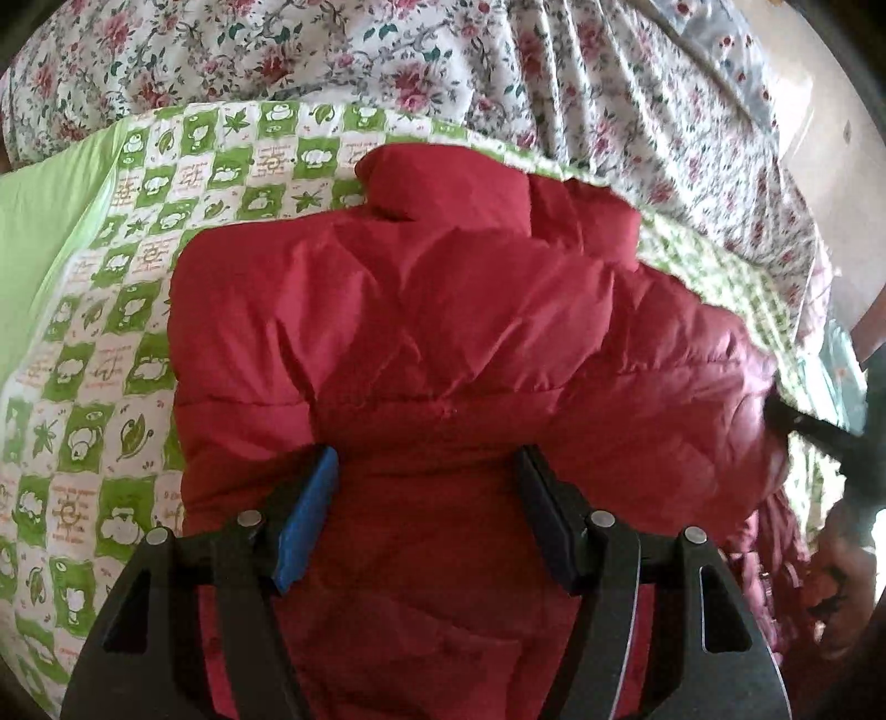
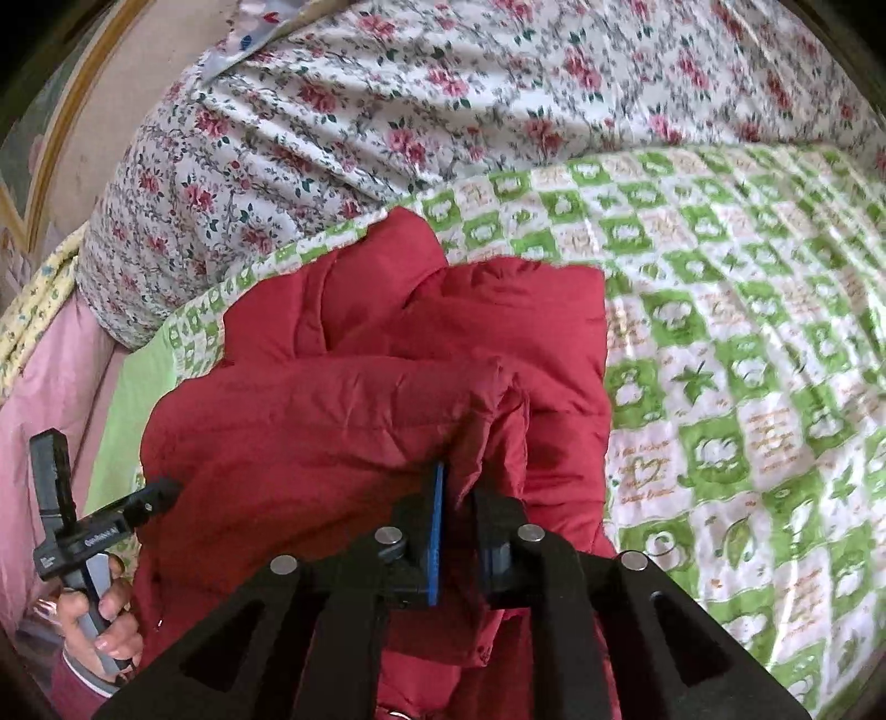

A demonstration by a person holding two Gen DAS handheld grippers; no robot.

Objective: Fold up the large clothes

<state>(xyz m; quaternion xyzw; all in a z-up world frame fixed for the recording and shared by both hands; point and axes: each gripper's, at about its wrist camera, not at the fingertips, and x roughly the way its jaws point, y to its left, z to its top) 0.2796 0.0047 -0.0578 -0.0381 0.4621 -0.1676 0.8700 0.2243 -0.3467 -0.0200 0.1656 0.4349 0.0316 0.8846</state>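
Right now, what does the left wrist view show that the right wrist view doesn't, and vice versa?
Left wrist only: the left gripper open, its fingers spread over the red jacket with fabric bulging between them.

Right wrist only: the right gripper shut on a pinched fold of the jacket, the person's hand on the other gripper's handle, and pink bedding at left.

Both: the jacket lying on the green checked quilt, with the floral cover beyond.
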